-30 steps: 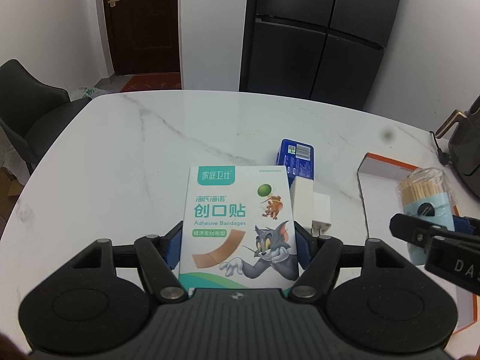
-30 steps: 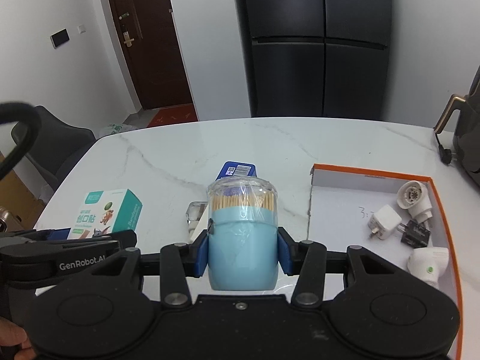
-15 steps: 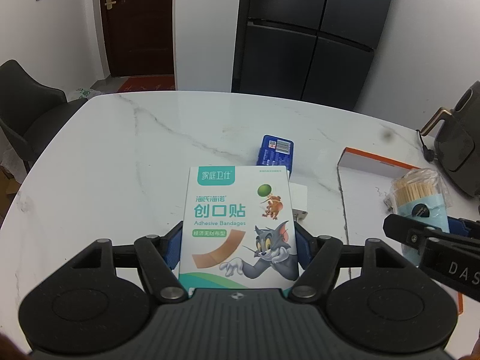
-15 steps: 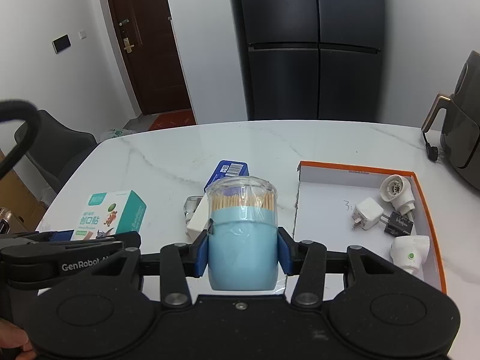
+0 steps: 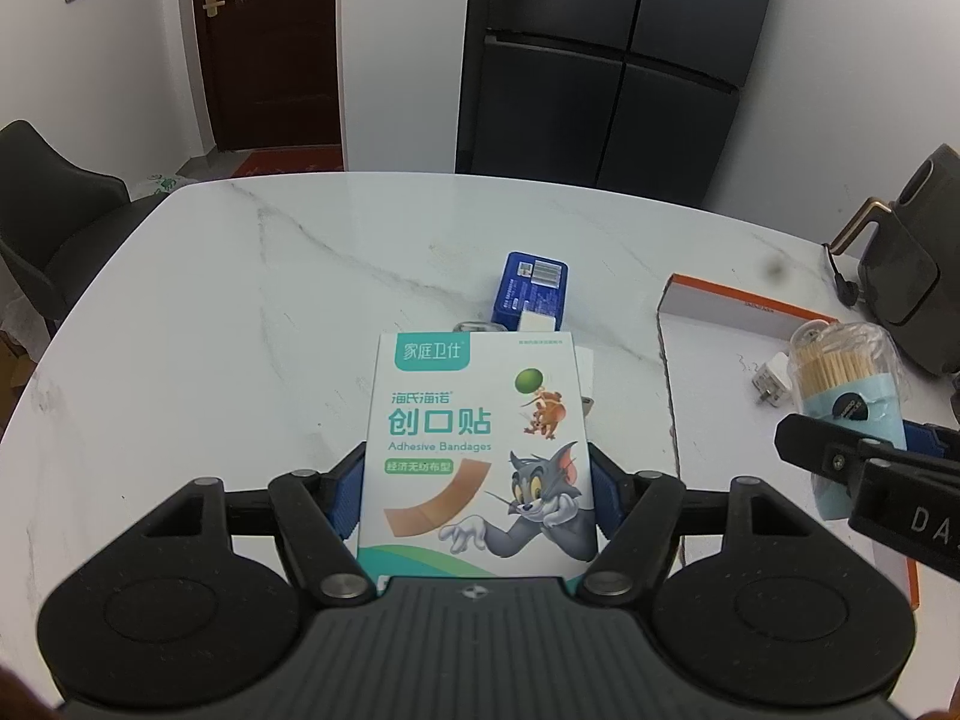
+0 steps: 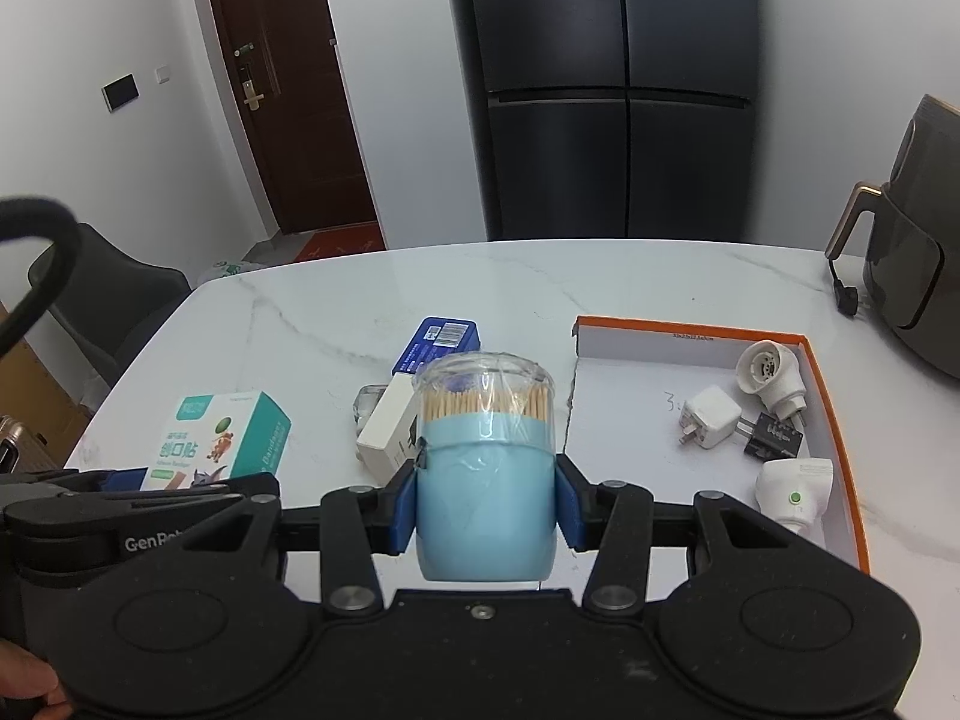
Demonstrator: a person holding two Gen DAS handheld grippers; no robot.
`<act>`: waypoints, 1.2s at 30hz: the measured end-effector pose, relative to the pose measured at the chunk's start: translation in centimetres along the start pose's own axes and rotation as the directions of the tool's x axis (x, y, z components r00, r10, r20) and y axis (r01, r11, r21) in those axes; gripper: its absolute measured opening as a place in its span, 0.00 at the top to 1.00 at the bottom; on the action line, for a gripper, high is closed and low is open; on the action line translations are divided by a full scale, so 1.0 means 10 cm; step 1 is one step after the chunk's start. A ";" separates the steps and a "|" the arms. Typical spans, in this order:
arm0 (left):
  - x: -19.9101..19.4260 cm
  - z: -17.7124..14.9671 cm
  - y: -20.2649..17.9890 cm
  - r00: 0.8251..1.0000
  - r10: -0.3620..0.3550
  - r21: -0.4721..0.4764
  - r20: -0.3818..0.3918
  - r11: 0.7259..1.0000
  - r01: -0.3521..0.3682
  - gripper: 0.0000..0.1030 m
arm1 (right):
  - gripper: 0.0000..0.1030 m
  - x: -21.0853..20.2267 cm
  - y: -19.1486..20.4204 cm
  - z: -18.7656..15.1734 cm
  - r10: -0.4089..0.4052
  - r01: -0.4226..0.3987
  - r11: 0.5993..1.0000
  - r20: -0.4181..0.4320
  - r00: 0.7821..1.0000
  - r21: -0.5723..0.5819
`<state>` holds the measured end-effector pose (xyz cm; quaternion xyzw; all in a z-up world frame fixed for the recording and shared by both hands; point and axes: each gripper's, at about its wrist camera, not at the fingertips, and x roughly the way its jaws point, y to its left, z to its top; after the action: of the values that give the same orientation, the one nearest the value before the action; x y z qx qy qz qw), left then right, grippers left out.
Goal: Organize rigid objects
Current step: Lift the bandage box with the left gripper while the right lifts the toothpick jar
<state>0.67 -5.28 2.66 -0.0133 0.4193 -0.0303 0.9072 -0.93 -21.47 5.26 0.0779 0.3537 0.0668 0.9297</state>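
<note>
Left tool (image 5: 477, 480) is clamping the adhesive bandage box (image 5: 477, 456) by its sides, and right tool (image 6: 486, 501) is gripping the blue toothpick jar (image 6: 485, 468) upright, orange-rimmed tray (image 6: 834, 420) ahead-right on the desk (image 6: 312, 324).

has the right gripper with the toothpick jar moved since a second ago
Yes. In the right wrist view the orange-edged tray now sits nearer and more central, so the right gripper, shut on the toothpick jar, has moved toward it.

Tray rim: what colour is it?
Orange on the tray, white inside; clearest in the right wrist view.
</note>
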 end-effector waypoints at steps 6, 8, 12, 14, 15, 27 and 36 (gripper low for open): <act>-0.01 -0.03 -0.06 1.000 -0.004 0.008 -0.003 1.000 0.004 0.31 | 0.46 -0.04 -0.04 -0.03 -0.003 0.003 1.000 0.001 1.000 0.001; -0.01 -0.04 -0.08 1.000 -0.008 0.009 -0.006 1.000 0.008 0.31 | 0.46 -0.05 -0.06 -0.03 -0.004 0.004 1.000 0.000 1.000 0.003; -0.01 -0.06 -0.11 1.000 -0.013 0.014 -0.009 1.000 0.013 0.31 | 0.46 -0.06 -0.07 -0.05 -0.004 0.004 1.000 -0.001 1.000 0.003; -0.01 -0.07 -0.13 1.000 -0.015 0.016 -0.011 1.000 0.015 0.31 | 0.46 -0.07 -0.07 -0.06 -0.005 0.005 1.000 -0.001 1.000 0.003; -0.01 -0.08 -0.14 1.000 -0.016 0.017 -0.012 1.000 0.016 0.31 | 0.46 -0.07 -0.08 -0.06 -0.006 0.006 1.000 -0.001 1.000 0.003; -0.01 -0.09 -0.23 0.999 -0.026 0.027 -0.020 0.999 0.026 0.31 | 0.46 -0.12 -0.15 -0.09 -0.008 0.008 1.000 -0.001 1.000 0.014; 0.00 -0.11 -0.33 0.999 -0.033 0.041 -0.024 0.999 0.034 0.31 | 0.46 -0.17 -0.22 -0.09 -0.018 0.018 1.000 0.006 1.000 0.023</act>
<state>-0.36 -8.55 2.10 -0.0013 0.4287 -0.0545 0.9018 -2.60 -23.87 5.29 0.0855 0.3522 0.0539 0.9304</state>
